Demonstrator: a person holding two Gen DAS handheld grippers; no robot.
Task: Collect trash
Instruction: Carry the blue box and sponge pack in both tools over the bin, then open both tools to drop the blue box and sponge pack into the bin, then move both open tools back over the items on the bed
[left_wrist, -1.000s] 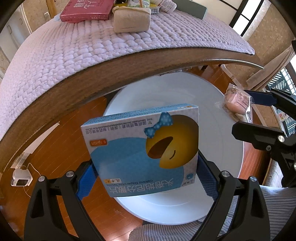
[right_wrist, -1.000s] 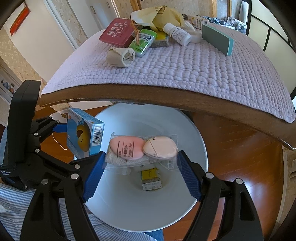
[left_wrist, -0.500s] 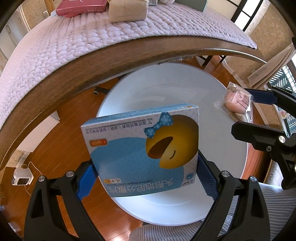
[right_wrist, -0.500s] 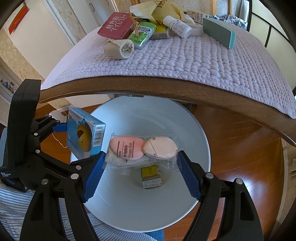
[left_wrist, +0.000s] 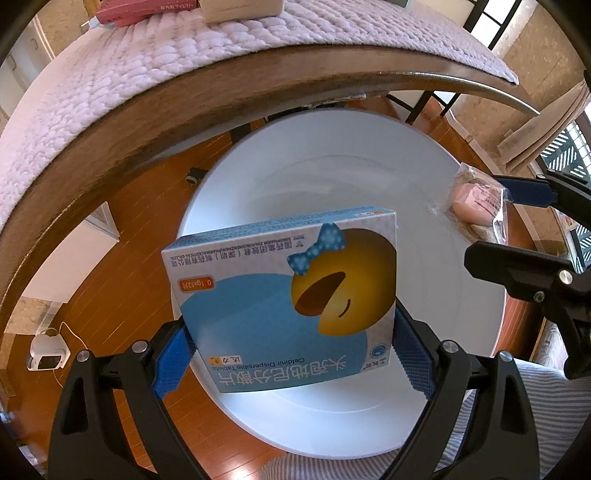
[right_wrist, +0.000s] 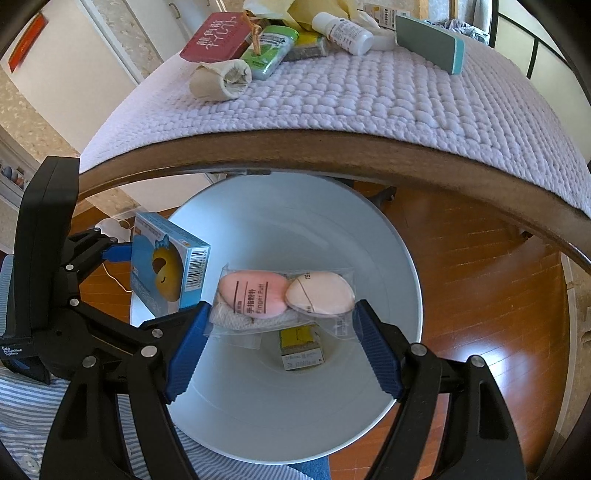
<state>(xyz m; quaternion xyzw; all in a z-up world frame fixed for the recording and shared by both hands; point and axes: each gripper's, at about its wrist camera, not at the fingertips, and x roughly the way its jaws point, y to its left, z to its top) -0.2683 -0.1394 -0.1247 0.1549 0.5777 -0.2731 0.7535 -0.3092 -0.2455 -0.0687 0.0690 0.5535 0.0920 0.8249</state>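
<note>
Left wrist view: my left gripper is clamped on a blue medicine box, one blue pad pressed against each side edge. The box faces the camera with its printed text upside down, and a yellow cartoon face with a blue bow shows on its front. It hangs above the white bin, over the bin's left half as this camera sees it. At the right edge of the same view my right gripper appears from the side, holding a clear packet of puffs over the bin's right rim.

Right wrist view: my right gripper grips the packet of puffs across its width, a pad on each short end. The packet holds one pink puff and one paler puff side by side, and it sits level above the bin's opening. A small yellow-labelled box lies on the bin's floor, directly below the packet. My left gripper enters from the left with the medicine box held over the bin's left rim, barcode side towards this camera; the two held items are near each other but apart.

Beyond the bin stands a round wooden table covered with a lilac quilted cloth. On the cloth lie a red box, a rolled beige pouch, a green packet, a white bottle and a teal-edged case. The floor under the bin is reddish wood
</note>
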